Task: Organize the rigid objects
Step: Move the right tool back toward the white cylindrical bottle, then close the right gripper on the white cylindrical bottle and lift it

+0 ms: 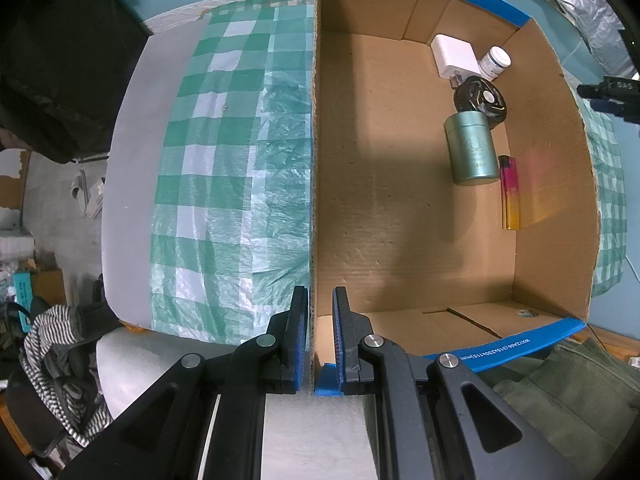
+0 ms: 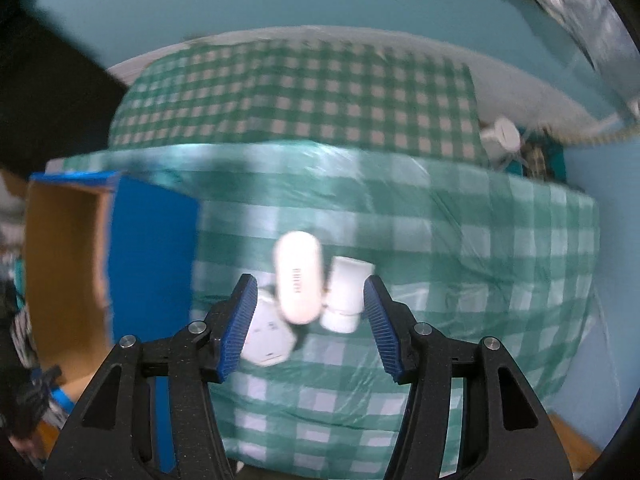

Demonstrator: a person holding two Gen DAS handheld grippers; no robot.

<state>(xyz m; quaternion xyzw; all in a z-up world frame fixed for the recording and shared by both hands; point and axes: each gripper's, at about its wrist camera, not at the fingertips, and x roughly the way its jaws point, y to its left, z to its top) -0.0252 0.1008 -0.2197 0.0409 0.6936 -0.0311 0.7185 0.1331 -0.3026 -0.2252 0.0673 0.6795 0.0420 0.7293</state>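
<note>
In the left wrist view, my left gripper (image 1: pixel 320 304) is shut on the left wall of an open cardboard box (image 1: pixel 400 208) with blue tape on its rim. On the box floor lie a white charger (image 1: pixel 454 56), a small white bottle (image 1: pixel 495 62), a black round object (image 1: pixel 482 100), a green tin (image 1: pixel 472 148) and a pink-yellow lighter (image 1: pixel 510 192). In the right wrist view, my right gripper (image 2: pixel 310 292) is open, pointing down over a white oval case (image 2: pixel 298 276), a white bottle (image 2: pixel 346 294) and a white plug adapter (image 2: pixel 268 340) on the checked cloth. The pads touch none of them.
The green-and-white checked cloth (image 2: pixel 460 240) covers the table. The box (image 2: pixel 68 260) stands left of the white objects, blue outer side (image 2: pixel 152 240) facing them. Another white container (image 2: pixel 502 136) sits at the far right. Clothing and clutter lie beyond the table's left edge (image 1: pixel 60 340).
</note>
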